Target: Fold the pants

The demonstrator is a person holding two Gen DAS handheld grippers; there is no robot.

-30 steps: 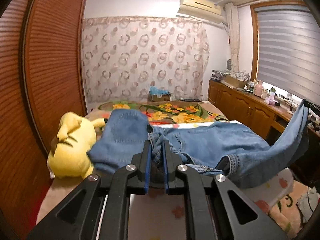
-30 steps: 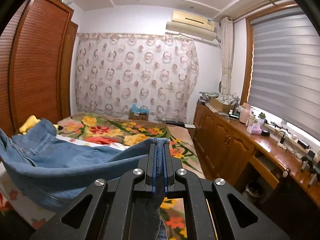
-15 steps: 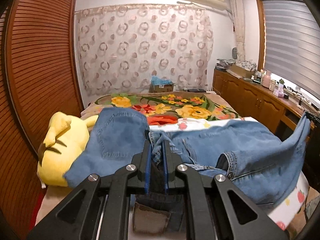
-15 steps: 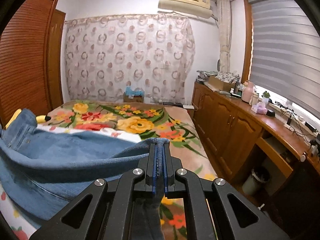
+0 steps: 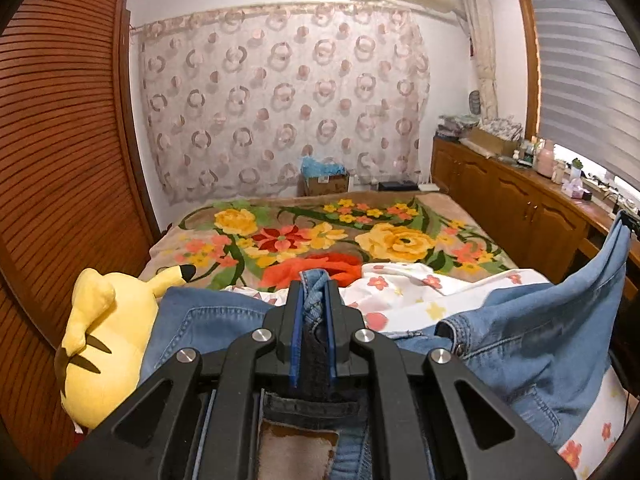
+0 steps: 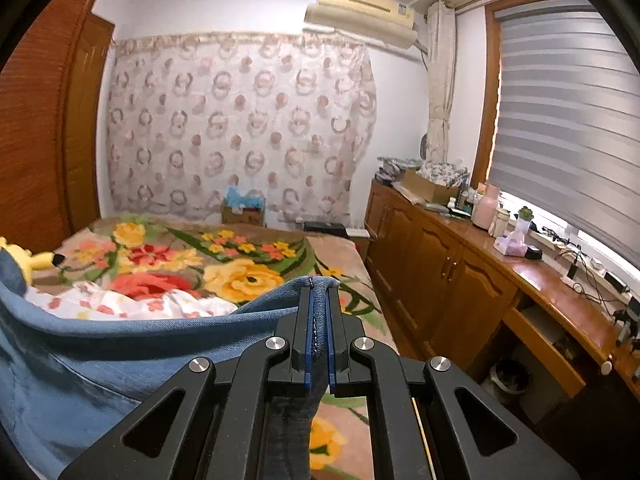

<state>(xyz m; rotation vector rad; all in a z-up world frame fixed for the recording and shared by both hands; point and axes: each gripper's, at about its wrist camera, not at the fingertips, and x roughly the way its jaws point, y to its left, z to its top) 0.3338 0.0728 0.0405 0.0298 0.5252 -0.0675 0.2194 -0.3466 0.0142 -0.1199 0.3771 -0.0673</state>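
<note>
Both grippers are clamped tight on the blue jeans (image 5: 532, 344): the left gripper (image 5: 314, 308) pinches a bunched-up bit of denim, and the right gripper (image 6: 319, 320) grips a folded edge. The jeans hang stretched between them over the flowery bed (image 5: 400, 216), right next to a yellow plush toy (image 5: 104, 344).

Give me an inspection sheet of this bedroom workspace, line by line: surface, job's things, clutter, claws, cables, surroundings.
Surface: bed with floral blanket and white flowered sheet.
Job's things: blue jeans stretched between both claws.
Clutter: yellow plush toy beside the jeans.
Claws: left claw shut on denim; right claw shut on a denim edge.
Cables: wires on the sideboard top.
Surroundings: patterned curtain, air conditioner, window blind, wooden wardrobe.
</note>
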